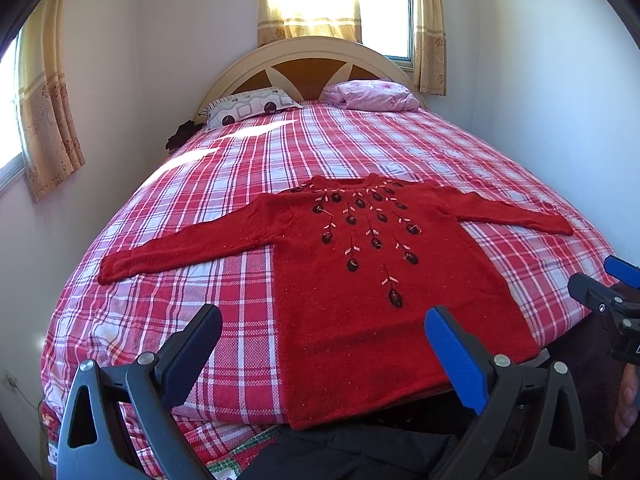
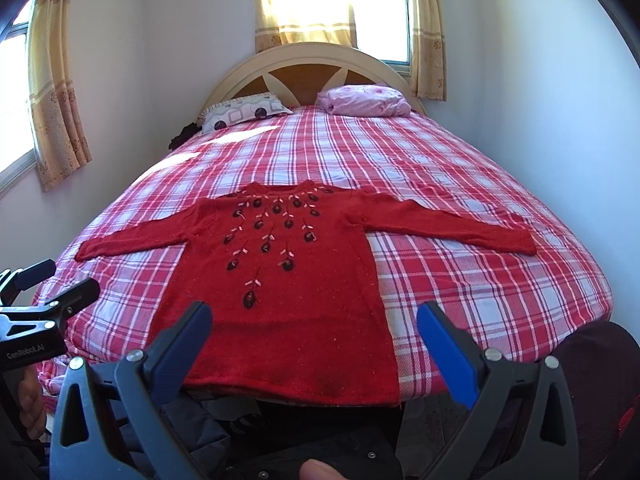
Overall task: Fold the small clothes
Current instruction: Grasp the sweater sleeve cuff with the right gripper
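A small red knitted sweater (image 1: 360,280) with dark embroidered flowers lies flat, front up, on the plaid bed, both sleeves spread out sideways and its hem at the near edge. It also shows in the right wrist view (image 2: 288,300). My left gripper (image 1: 324,332) is open and empty, held above the hem near the sweater's left side. My right gripper (image 2: 314,328) is open and empty, above the hem toward its right side. The right gripper shows at the edge of the left wrist view (image 1: 608,296), and the left gripper shows at the edge of the right wrist view (image 2: 48,292).
The bed (image 1: 240,168) has a red and white plaid cover. A patterned pillow (image 1: 248,110) and a pink folded blanket (image 1: 372,96) lie by the headboard (image 1: 308,64). White walls stand close on both sides. Dark clothing (image 1: 352,456) lies below the bed's near edge.
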Motion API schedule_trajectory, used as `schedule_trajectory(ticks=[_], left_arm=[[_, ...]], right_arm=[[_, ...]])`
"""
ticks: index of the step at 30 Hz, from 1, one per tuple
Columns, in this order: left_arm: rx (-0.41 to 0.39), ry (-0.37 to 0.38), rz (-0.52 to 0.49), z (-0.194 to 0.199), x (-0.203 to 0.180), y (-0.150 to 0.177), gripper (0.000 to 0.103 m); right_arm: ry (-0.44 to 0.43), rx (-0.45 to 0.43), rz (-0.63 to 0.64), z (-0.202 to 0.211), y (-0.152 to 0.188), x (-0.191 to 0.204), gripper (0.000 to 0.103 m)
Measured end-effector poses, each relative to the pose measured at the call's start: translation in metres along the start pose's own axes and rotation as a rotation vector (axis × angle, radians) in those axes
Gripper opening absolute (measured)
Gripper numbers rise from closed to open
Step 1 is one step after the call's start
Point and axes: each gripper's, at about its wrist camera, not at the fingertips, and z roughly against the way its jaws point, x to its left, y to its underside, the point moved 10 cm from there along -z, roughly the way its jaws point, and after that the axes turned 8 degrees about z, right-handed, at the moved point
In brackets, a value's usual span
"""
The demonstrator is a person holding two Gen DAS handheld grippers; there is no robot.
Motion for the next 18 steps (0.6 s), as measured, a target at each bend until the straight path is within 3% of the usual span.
schedule_trajectory(ticks=[6,18], left_arm=[[0.042,-0.011,0.006,-0.043,0.005,0.007,0.102],[0.131,-0.071,0.014,-0.153,0.022,-0.003,0.102]], right_arm=[[-0.030,0.043,-0.068,-0.031,0.013,-0.019,0.103],[0.047,0.147,-0.154,-0.111,0.034,-0.088,0.103]])
